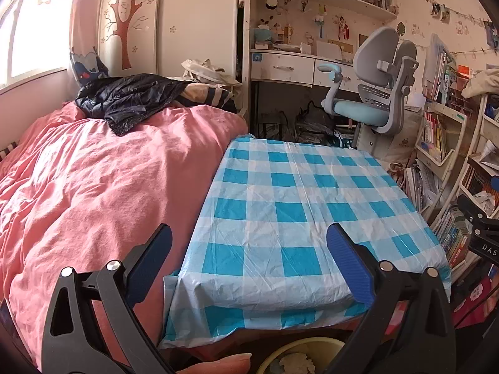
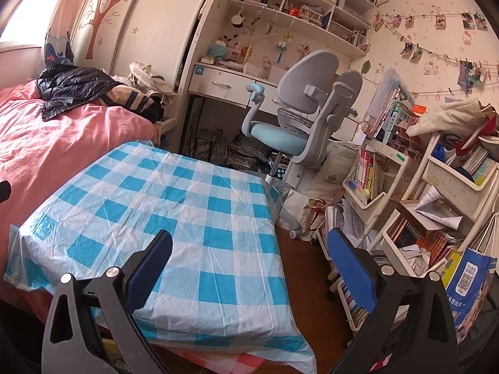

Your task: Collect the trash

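Note:
A small table under a blue and white checked cloth (image 1: 296, 193) stands before me, also in the right wrist view (image 2: 174, 205); no trash shows on its top. A yellow bin (image 1: 299, 358) with crumpled white paper inside sits low below the table's near edge. My left gripper (image 1: 249, 249) is open and empty, hovering over the table's near left part. My right gripper (image 2: 249, 255) is open and empty over the table's near right edge. The right gripper's body shows at the right edge of the left wrist view (image 1: 480, 233).
A bed with a pink quilt (image 1: 93, 187) lies against the table's left side, a black jacket (image 1: 124, 99) on it. A grey and blue desk chair (image 2: 299, 118) and a desk (image 1: 290, 68) stand behind. Crowded book carts (image 2: 436, 205) and a paper bag (image 2: 471, 286) fill the right.

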Action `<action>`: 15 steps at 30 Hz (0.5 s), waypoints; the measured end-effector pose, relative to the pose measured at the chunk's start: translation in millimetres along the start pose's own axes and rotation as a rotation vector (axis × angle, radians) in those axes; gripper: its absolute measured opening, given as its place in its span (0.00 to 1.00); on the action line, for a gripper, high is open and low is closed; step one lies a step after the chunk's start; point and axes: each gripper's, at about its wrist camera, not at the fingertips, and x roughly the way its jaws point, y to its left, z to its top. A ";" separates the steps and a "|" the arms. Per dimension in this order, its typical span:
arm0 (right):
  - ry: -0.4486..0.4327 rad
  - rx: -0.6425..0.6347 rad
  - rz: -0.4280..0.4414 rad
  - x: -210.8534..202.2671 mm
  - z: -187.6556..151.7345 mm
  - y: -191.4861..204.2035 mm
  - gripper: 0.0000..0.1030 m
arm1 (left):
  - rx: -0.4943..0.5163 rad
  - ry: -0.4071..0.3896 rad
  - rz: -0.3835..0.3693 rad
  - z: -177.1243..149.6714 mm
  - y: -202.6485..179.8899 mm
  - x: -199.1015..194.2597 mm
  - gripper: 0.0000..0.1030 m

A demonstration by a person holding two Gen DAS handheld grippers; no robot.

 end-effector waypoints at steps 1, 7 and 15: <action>0.003 -0.004 0.002 1.1 0.4 0.9 0.93 | 0.002 0.003 0.000 0.1 -0.7 0.8 0.93; 0.058 -0.038 0.015 13.3 -0.9 4.6 0.93 | -0.023 0.015 -0.045 0.6 1.2 6.6 0.93; 0.199 -0.006 0.096 61.1 -5.4 -9.6 0.93 | 0.083 -0.018 -0.059 1.1 -15.1 8.0 0.93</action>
